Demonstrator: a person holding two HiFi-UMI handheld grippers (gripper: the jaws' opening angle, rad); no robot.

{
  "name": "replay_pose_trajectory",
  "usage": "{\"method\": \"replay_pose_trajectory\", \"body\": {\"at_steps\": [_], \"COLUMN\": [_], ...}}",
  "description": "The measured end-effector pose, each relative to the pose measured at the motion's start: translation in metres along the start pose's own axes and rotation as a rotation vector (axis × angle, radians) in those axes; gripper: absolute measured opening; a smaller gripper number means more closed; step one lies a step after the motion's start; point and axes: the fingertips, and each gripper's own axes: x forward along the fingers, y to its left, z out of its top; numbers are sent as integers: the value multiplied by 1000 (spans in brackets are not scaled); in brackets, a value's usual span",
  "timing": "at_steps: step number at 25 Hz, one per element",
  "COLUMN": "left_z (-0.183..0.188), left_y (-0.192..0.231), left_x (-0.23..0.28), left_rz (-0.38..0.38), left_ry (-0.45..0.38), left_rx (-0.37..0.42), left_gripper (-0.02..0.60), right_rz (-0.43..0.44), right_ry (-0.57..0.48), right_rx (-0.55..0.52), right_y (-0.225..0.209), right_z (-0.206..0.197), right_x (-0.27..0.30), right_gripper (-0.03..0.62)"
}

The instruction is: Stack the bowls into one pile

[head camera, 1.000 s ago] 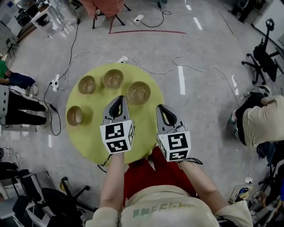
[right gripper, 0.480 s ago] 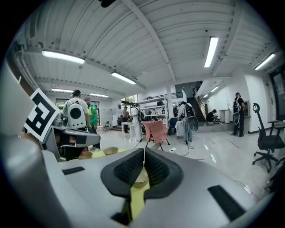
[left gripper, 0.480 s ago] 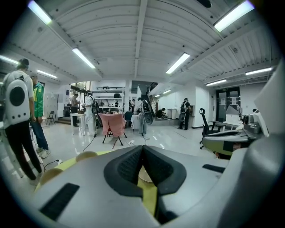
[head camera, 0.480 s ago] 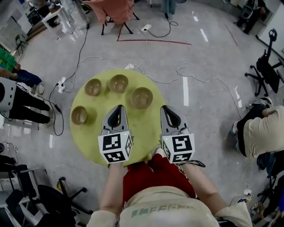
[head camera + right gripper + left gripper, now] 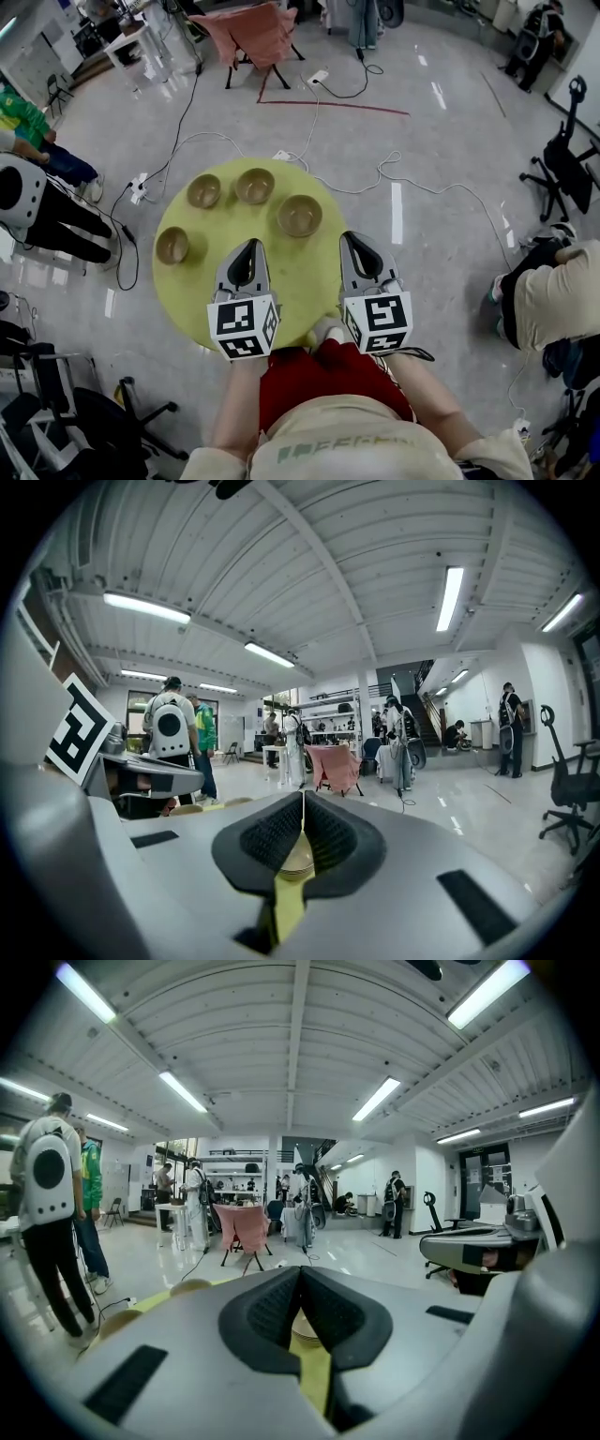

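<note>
Yellow-green and round, the table carries four smooth brown bowls, set apart from nine to one o'clock. The left gripper and the right gripper are held toward six o'clock, ribbed jaws pressed together, empty.

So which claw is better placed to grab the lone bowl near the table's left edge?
Likely the left. The left claw is nearer that bowl and on its side; the right claw would have to reach across the left one. Both are shut and empty, so it must open first.
</note>
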Motion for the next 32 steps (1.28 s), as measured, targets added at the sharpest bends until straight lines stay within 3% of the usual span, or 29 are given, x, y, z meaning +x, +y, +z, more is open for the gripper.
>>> {"method": "replay_pose_trajectory", "body": {"at_steps": [19,32], "left_z": [3,-12], "left_y": [-1,15], "left_x": [-43,-62], "left_rz": [32,24], "left_ry": [-23,-55], "left_rx": [-9,-81], "left_gripper": [23,23], "right_rz": [9,40], "right_ry": [-45,-40], "right_rx": [6,-17], "right_y": [1,30], "right_z": [11,3], "right_x": [-23,-31], "right_gripper": [37,35]}}
